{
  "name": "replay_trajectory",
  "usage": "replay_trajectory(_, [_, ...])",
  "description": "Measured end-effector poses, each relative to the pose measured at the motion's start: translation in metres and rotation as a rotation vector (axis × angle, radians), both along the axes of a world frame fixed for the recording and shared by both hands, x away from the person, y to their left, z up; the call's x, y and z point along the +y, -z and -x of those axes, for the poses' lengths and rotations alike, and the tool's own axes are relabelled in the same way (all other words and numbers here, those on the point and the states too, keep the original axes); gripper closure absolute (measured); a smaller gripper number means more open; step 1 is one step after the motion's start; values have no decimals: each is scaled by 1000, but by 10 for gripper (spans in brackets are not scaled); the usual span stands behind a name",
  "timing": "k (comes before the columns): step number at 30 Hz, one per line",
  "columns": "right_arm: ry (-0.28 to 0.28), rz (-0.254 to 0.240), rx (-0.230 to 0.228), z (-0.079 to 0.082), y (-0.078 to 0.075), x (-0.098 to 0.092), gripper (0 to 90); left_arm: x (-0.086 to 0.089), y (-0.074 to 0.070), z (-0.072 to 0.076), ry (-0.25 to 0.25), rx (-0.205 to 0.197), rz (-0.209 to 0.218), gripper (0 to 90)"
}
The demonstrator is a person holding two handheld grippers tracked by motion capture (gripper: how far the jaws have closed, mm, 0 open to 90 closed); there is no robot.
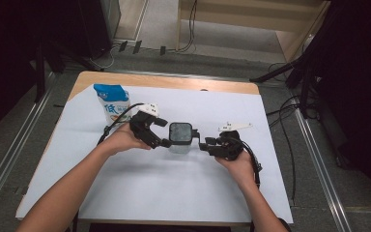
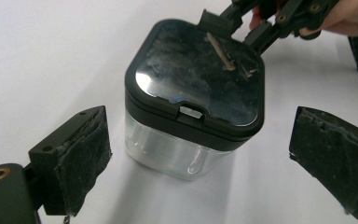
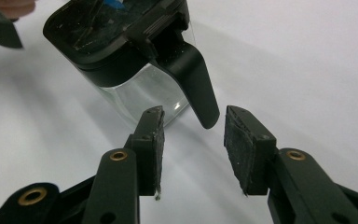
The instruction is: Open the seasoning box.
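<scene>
A clear square jug (image 1: 180, 136) with a black lid stands on the white sheet at the table's middle. In the left gripper view the jug (image 2: 193, 107) sits upright with its lid shut, and my left gripper (image 2: 200, 121) stands wide open, its pads (image 2: 81, 158) well clear of the jug's walls. From the high view, the left gripper (image 1: 164, 133) is at the jug's left side. My right gripper (image 1: 204, 143) is at its right side. In the right gripper view, the black handle (image 3: 193, 79) hangs down between the tips of my right gripper (image 3: 193, 116), whose pads do not touch it.
A blue and white bag (image 1: 112, 102) stands upright at the back left of the white sheet (image 1: 174, 183). The wooden table edge (image 1: 164, 79) shows at the back. Cables and dark stands lie on the floor around the table.
</scene>
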State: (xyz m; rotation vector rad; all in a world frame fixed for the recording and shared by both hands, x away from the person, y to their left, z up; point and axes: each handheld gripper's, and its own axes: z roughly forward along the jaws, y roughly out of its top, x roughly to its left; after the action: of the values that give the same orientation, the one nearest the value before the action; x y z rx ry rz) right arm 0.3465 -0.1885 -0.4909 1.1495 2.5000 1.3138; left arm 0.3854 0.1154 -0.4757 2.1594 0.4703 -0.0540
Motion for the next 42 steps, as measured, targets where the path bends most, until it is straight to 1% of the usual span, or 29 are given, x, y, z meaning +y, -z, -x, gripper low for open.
replay_trajectory(2, [5, -2, -1, 0, 0, 0, 590, -4, 4, -1, 10, 6, -4, 58])
replay_trajectory(4, [11, -6, -2, -1, 0, -1, 593, -7, 6, -2, 14, 1, -16, 59])
replay_trajectory(5, [14, -9, -2, -1, 0, -1, 597, -8, 7, -3, 17, 1, -15, 59])
replay_trajectory(6, [17, -13, -3, -2, 0, -2, 601, -9, 7, -3, 14, 9, -9, 59])
replay_trajectory(8, [21, -18, -3, -3, 0, -3, 620, -11, 7, -4, 18, 2, -15, 63])
replay_trajectory(10, [29, -25, -4, -3, -1, -4, 675, -13, 6, -4, 26, -2, -15, 67])
replay_trajectory(12, [39, -48, -9, -3, -2, -5, 758, -14, 6, -5, 30, -3, -23, 69])
replay_trajectory(15, [58, -58, -3, -9, -5, -5, 879, -17, 7, -6, 29, -4, -18, 77])
replay_trajectory(16, [59, -60, -10, -11, -5, -5, 900, -17, 8, -6, 28, -8, -20, 80])
replay_trajectory(17, [61, -58, -13, -12, -6, -4, 900, -18, 8, -6, 35, -10, -30, 80])
replay_trajectory(18, [64, -60, -7, -14, -6, -2, 900, -18, 10, -6, 32, -11, -34, 83])
replay_trajectory(19, [63, -66, -4, -15, -5, -1, 900, -18, 11, -6, 32, -4, -38, 84])
replay_trajectory(21, [60, -68, 2, -15, -4, 2, 900, -18, 11, -7, 20, -13, -42, 103])
replay_trajectory(22, [58, -64, -2, -16, -3, 4, 900, -18, 11, -7, 24, -16, -37, 119])
replay_trajectory(24, [57, -58, -1, -15, -3, 6, 900, -18, 11, -7, 27, -23, -37, 124])
replay_trajectory(28, [61, -63, 1, -16, -2, 6, 900, -18, 11, -7, 30, -28, -39, 126])
replay_trajectory(30, [62, -60, 3, -16, -2, 6, 900, -19, 10, -6, 20, -18, -37, 126])
replay_trajectory(32, [67, -62, 2, -16, -2, 6, 900, -20, 9, -5, 13, -26, -49, 126])
replay_trajectory(33, [66, -62, 2, -16, -2, 6, 900, -20, 8, -5, 13, -37, -57, 129])
replay_trajectory(36, [66, -63, 2, -16, -2, 6, 900, -17, 6, -5, 22, -29, -36, 133])
replay_trajectory(37, [65, -60, 3, -16, -2, 6, 900, -16, 5, -6, 20, -33, -31, 135])
replay_trajectory(42, [65, -57, 0, -16, -2, 7, 900, -15, 4, -5, 19, -32, -28, 145])
